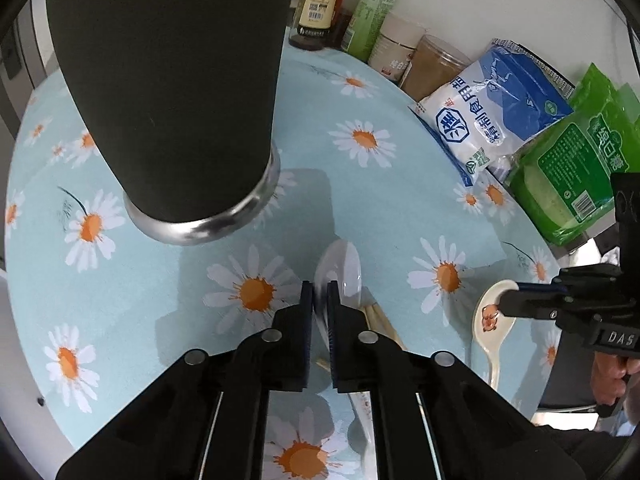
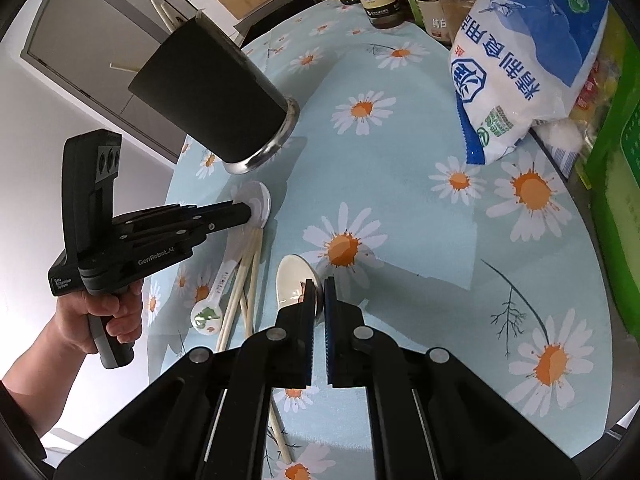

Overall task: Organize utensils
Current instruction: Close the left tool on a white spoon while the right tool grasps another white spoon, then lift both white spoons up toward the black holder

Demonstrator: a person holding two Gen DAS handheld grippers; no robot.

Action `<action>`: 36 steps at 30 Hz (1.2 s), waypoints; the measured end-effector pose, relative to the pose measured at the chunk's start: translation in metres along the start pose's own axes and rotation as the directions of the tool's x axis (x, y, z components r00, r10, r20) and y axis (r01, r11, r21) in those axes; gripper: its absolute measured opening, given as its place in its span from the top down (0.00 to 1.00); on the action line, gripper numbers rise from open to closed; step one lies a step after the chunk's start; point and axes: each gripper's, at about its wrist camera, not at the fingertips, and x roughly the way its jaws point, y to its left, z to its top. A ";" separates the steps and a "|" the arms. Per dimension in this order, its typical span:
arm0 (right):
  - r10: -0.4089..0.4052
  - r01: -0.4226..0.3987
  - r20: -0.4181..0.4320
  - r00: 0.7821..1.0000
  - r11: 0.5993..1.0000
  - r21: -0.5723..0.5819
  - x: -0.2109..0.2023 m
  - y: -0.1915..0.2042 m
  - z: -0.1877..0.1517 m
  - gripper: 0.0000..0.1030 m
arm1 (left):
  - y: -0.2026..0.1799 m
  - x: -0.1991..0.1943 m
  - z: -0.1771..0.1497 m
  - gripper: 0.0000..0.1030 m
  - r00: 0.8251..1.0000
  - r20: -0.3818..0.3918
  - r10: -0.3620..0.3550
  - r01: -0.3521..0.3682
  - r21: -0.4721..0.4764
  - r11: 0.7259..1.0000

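Observation:
A tall black utensil holder (image 1: 168,80) with a steel base stands on the daisy tablecloth; a few chopsticks (image 2: 160,12) stick out of it. My left gripper (image 1: 320,292) is shut on the bowl rim of a white spoon (image 1: 342,268), whose frog-printed handle (image 2: 206,314) rests on the cloth. Loose chopsticks (image 2: 244,280) lie beside that spoon. My right gripper (image 2: 319,288) is shut on the bowl edge of a cream spoon (image 2: 292,276), which carries a bear print (image 1: 490,316). Both grippers sit in front of the holder, the left one (image 2: 250,210) closer to it.
Sauce bottles (image 1: 320,4), jars (image 1: 436,64), a blue-and-white salt bag (image 1: 492,112) and green bags (image 1: 572,176) line the table's back right. The round table edge (image 1: 24,280) curves close on the left. A person's hand (image 2: 108,312) holds the left gripper's handle.

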 end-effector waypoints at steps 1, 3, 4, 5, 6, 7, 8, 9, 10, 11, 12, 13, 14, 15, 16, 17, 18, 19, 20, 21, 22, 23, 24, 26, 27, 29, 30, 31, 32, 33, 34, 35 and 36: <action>0.002 -0.002 0.000 1.000 1.000 -0.005 0.000 0.000 0.001 0.95 | 0.000 -0.002 0.000 0.95 1.000 0.004 0.012 -0.012 0.003 1.000; 0.004 -0.004 -0.002 1.000 1.000 -0.010 0.001 -0.001 0.003 0.95 | 0.000 -0.006 0.001 0.95 0.999 0.016 0.033 -0.033 0.009 0.999; 0.008 -0.008 -0.003 1.000 1.000 -0.015 0.001 0.000 0.004 0.95 | 0.000 -0.007 0.001 0.95 0.999 0.020 0.037 -0.037 0.009 0.999; 0.010 -0.010 -0.002 1.000 1.000 -0.023 0.001 0.001 0.005 0.95 | 0.000 -0.009 0.001 0.95 0.999 0.026 0.045 -0.045 0.008 0.999; 0.012 -0.012 -0.002 1.000 0.999 -0.030 0.001 0.002 0.006 0.95 | 0.000 -0.012 0.001 0.95 0.998 0.035 0.055 -0.055 0.005 0.998; 0.017 -0.017 0.000 1.000 0.999 -0.039 0.000 0.003 0.009 0.95 | 0.000 -0.014 0.001 0.95 0.997 0.042 0.060 -0.060 0.000 0.998; 0.022 -0.022 0.001 1.000 0.999 -0.049 0.000 0.005 0.011 0.95 | 0.000 -0.017 0.000 0.96 0.997 0.049 0.066 -0.066 -0.008 0.998; 0.023 -0.023 0.002 1.000 0.998 -0.062 0.000 0.007 0.013 0.95 | 0.000 -0.019 0.000 0.95 0.996 0.053 0.072 -0.072 -0.012 0.997; 0.022 -0.022 0.003 1.000 0.997 -0.069 0.000 0.008 0.014 0.95 | 0.000 -0.022 -0.001 0.96 0.995 0.064 0.083 -0.082 -0.017 0.996; 0.025 -0.024 0.004 1.000 0.997 -0.077 0.000 0.009 0.016 0.95 | 0.000 -0.025 -0.001 0.96 0.993 0.073 0.088 -0.086 -0.024 0.996; 0.029 -0.028 0.004 1.000 0.996 -0.083 0.000 0.010 0.017 0.95 | 0.000 -0.028 -0.002 0.96 0.993 0.078 0.090 -0.088 -0.032 0.996; 0.032 -0.031 0.002 0.999 0.995 -0.094 0.000 0.011 0.020 0.95 | 0.000 -0.031 -0.002 0.96 0.992 0.085 0.095 -0.091 -0.044 0.995; 0.033 -0.033 0.001 0.999 0.994 -0.104 0.000 0.012 0.021 0.95 | 0.000 -0.033 -0.003 0.96 0.991 0.092 0.100 -0.096 -0.052 0.994; 0.035 -0.034 0.000 0.999 0.993 -0.113 0.000 0.014 0.023 0.95 | 0.000 -0.036 -0.004 0.96 0.989 0.098 0.107 -0.101 -0.060 0.993; 0.042 -0.042 -0.003 0.999 0.992 -0.123 -0.001 0.015 0.025 0.95 | 0.000 -0.039 -0.005 0.96 0.988 0.102 0.115 -0.108 -0.075 0.991; 0.045 -0.045 -0.004 0.999 0.991 -0.130 -0.001 0.016 0.026 0.95 | 0.000 -0.043 -0.006 0.96 0.987 0.109 0.120 -0.111 -0.089 0.990; 0.047 -0.047 -0.003 0.999 0.989 -0.140 -0.002 0.017 0.027 0.95 | -0.001 -0.046 -0.007 0.96 0.986 0.116 0.122 -0.111 -0.097 0.989; 0.051 -0.051 -0.001 0.999 0.987 -0.154 -0.003 0.019 0.030 0.95 | -0.001 -0.049 -0.009 0.96 0.984 0.126 0.127 -0.113 -0.108 0.988; 0.057 -0.056 0.001 0.998 0.985 -0.163 -0.004 0.020 0.032 0.95 | -0.001 -0.053 -0.010 0.96 0.982 0.136 0.134 -0.119 -0.117 0.986; 0.064 -0.062 0.003 0.998 0.983 -0.175 -0.004 0.021 0.034 0.95 | -0.001 -0.058 -0.012 0.96 0.979 0.147 0.142 -0.124 -0.124 0.984; 0.069 -0.067 0.005 0.998 0.979 -0.192 -0.005 0.023 0.037 0.95 | -0.001 -0.062 -0.013 0.96 0.977 0.155 0.149 -0.129 -0.134 0.983; 0.077 -0.074 0.009 0.997 0.972 -0.223 -0.008 0.028 0.043 0.95 | -0.001 -0.065 -0.014 0.96 0.974 0.163 0.156 -0.133 -0.145 0.980; 0.077 -0.074 0.009 0.997 0.972 -0.223 -0.008 0.028 0.043 0.95 | -0.001 -0.068 -0.015 0.96 0.972 0.170 0.162 -0.136 -0.156 0.978; 0.088 -0.083 0.008 0.996 0.966 -0.247 -0.009 0.031 0.047 0.95 | -0.001 -0.075 -0.017 0.96 0.964 0.191 0.183 -0.149 -0.179 0.973; 0.095 -0.091 0.005 0.995 0.961 -0.262 -0.010 0.033 0.051 0.95 | -0.001 -0.079 -0.018 0.96 0.961 0.200 0.192 -0.154 -0.193 0.969; 0.112 -0.109 -0.006 0.994 0.949 -0.296 -0.012 0.036 0.058 0.95 | -0.001 -0.084 -0.020 0.96 0.954 0.215 0.210 -0.164 -0.213 0.963; 0.117 -0.114 -0.011 0.993 0.943 -0.313 -0.012 0.038 0.061 0.95 | -0.003 -0.088 -0.022 0.96 0.948 0.225 0.225 -0.173 -0.229 0.958; 0.122 -0.120 -0.015 0.992 0.938 -0.326 -0.013 0.039 0.063 0.95 | -0.003 -0.091 -0.023 0.96 0.943 0.234 0.236 -0.179 -0.243 0.953; 0.128 -0.127 -0.020 0.992 0.932 -0.340 -0.013 0.040 0.067 0.95 | -0.005 -0.094 -0.025 0.96 0.938 0.244 0.247 -0.183 -0.256 0.949; 0.132 -0.132 -0.023 0.991 0.927 -0.351 -0.014 0.041 0.069 0.95 | -0.006 -0.097 -0.026 0.96 0.933 0.252 0.258 -0.189 -0.267 0.945; 0.138 -0.137 -0.024 0.990 0.921 -0.365 -0.014 0.042 0.072 0.95 | -0.007 -0.101 -0.027 0.96 0.926 0.262 0.274 -0.197 -0.285 0.938; 0.142 -0.140 -0.023 0.990 0.916 -0.377 -0.015 0.043 0.074 0.95 | -0.008 -0.106 -0.029 0.96 0.918 0.273 0.288 -0.201 -0.306 0.931; 0.146 -0.141 -0.018 0.989 0.908 -0.393 -0.018 0.046 0.077 0.95 | -0.009 -0.111 -0.031 0.96 0.909 0.286 0.304 -0.206 -0.326 0.923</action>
